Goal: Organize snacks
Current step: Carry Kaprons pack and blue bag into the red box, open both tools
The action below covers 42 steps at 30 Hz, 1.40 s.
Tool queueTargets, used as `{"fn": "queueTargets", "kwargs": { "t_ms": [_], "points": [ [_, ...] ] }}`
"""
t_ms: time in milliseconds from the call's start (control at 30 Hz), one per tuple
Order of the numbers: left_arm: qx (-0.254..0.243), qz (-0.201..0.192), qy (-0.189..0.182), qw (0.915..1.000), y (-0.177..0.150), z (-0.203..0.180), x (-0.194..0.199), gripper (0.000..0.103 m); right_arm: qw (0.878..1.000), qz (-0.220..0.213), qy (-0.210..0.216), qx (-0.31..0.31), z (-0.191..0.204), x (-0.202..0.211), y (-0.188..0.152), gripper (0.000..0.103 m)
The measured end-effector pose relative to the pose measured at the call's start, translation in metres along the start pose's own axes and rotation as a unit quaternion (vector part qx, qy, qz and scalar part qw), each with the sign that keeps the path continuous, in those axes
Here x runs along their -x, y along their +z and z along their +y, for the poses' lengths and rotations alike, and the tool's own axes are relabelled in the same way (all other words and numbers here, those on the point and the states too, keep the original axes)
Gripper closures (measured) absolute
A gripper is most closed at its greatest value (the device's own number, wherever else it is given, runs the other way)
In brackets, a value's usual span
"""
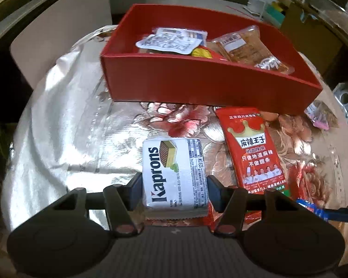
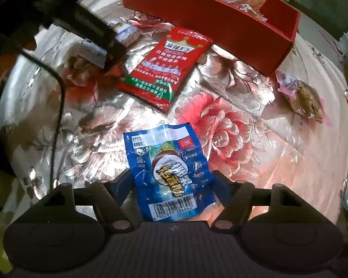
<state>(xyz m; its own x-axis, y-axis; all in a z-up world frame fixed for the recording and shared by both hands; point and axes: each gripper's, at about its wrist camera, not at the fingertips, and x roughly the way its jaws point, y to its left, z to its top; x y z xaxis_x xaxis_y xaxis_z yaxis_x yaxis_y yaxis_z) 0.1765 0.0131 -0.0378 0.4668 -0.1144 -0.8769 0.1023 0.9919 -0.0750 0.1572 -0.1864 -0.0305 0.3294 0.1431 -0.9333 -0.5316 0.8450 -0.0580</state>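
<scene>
My left gripper (image 1: 174,191) is shut on a white Kaprons wafer pack (image 1: 174,173), held just above the flowered tablecloth in front of the red box (image 1: 197,85). The box holds several snack packs, among them a bread pack (image 1: 246,46). A red spicy-strip bag (image 1: 257,153) lies flat right of the wafer pack; it also shows in the right wrist view (image 2: 167,64). My right gripper (image 2: 171,183) is shut on a blue snack bag (image 2: 169,173). The left gripper (image 2: 90,27) appears there at upper left, with the red box (image 2: 220,18) beyond.
A clear bag of brown snacks with a pink label (image 2: 304,97) lies right of the box, also in the left wrist view (image 1: 320,115). A cable (image 2: 58,106) hangs at the left. Cardboard boxes and clutter (image 1: 308,23) stand beyond the table.
</scene>
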Motion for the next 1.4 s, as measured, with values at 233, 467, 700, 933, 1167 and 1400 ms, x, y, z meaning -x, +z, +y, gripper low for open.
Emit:
{"fn": "queueTargets", "kwargs": {
  "t_ms": [233, 467, 700, 933, 1167, 1400],
  "points": [
    [0.009, -0.044, -0.014, 0.9989, 0.002, 0.003, 0.026, 0.052, 0.997, -0.067, -0.004, -0.049, -0.014, 0.029, 0.008, 0.026],
    [0.002, -0.069, -0.028, 0.9972, 0.02, -0.009, 0.034, 0.052, 0.986, -0.126, -0.017, -0.105, -0.041, 0.045, 0.038, 0.026],
    [-0.015, -0.099, -0.033, 0.9945, 0.039, -0.022, 0.044, 0.052, 0.975, -0.18, -0.021, -0.127, -0.061, 0.056, 0.073, 0.026],
    [-0.031, -0.128, -0.014, 0.9912, 0.066, -0.031, 0.041, 0.052, 0.965, -0.212, -0.035, -0.151, -0.081, 0.054, 0.106, 0.026],
    [-0.019, -0.132, -0.007, 0.991, 0.094, -0.028, 0.025, 0.052, 0.96, -0.219, -0.045, -0.167, -0.097, 0.038, 0.13, 0.026],
    [-0.022, -0.134, 0.004, 0.9908, 0.112, -0.029, 0.007, 0.052, 0.961, -0.209, -0.052, -0.174, -0.109, 0.012, 0.149, 0.025]
  ]
}}
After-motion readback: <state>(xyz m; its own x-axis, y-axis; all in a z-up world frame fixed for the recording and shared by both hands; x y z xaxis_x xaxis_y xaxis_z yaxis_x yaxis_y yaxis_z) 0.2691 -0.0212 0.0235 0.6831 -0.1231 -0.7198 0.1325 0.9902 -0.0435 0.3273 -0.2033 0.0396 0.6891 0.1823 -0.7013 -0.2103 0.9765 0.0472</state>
